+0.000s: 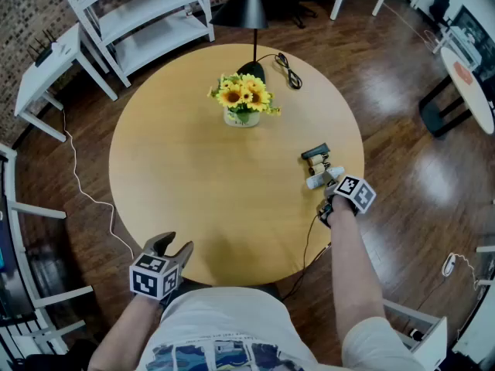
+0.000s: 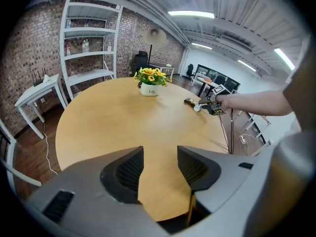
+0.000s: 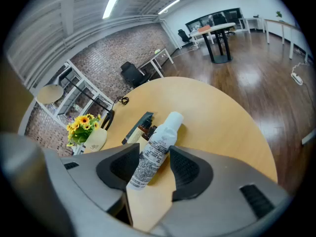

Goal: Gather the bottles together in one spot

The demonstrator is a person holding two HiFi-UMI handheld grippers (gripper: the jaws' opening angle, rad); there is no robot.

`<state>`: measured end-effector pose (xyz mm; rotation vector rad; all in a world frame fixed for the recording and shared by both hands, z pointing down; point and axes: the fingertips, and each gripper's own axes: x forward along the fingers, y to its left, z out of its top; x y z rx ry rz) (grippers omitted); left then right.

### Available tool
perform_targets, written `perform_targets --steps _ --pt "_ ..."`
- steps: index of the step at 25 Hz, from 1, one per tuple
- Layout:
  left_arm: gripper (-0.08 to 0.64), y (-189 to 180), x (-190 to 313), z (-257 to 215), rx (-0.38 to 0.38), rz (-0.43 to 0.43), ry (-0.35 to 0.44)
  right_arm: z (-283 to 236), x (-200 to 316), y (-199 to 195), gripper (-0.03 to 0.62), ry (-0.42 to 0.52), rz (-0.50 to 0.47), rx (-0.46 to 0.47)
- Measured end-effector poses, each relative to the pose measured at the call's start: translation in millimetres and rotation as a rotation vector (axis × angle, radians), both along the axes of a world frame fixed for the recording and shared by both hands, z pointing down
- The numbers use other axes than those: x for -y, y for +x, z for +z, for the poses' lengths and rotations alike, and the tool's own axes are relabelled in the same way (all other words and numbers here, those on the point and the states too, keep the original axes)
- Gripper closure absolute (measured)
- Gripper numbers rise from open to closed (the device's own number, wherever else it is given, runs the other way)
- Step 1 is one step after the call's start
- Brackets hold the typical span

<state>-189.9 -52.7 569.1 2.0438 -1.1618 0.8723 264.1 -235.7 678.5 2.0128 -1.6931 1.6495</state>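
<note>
In the head view the round bench (image 1: 193, 184) carries a pot of sunflowers (image 1: 242, 105) near the middle. The bottles I can find already lie close together at its right edge: a white bottle (image 1: 318, 180) on its side and a small brown bottle (image 1: 315, 164) just beside it, with a dark flat tube (image 1: 315, 152) behind that one. My right gripper (image 1: 331, 190) is directly at the white bottle. My left gripper (image 1: 172, 247) hangs over the near edge of the bench, well apart from them. In the left gripper view the jaws stand wide apart and between them is only bare wood, so this gripper is empty. The bottles are small and far at the right there, by the other gripper. In the right gripper view the jaws are also apart. The white bottle lies between them, its base toward the camera and its cap pointing away. The left pad is at its side, but on the right side I see a strip of shadow, so I judge it is not yet clamped. I expect this bottle is plastic, light and stiff enough, but smooth and round, so it can roll or slip out. I would take it across the body at the printed label, not at the narrower cap. The brown one may be glass, so I would close on it gently.
</note>
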Motion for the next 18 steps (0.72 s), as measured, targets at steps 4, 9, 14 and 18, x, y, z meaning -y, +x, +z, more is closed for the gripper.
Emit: perform_targets --steps 4,9,14,18 --pt "0.353 2 -4 4 -0.001 0.010 -0.016 2 6 -2 0.339 -0.019 -0.010 -0.020" --pt "0.353 5 -4 7 0.007 0.023 -0.025 8 12 -2 0.324 -0.019 0.009 -0.003" --pt "0.353 11 -6 8 0.015 0.045 -0.034 5 10 0 0.355 0.014 -0.005 0.023" --pt "0.353 13 -6 7 0.018 0.053 -0.034 1 6 6 0.397 0.050 -0.019 -0.017"
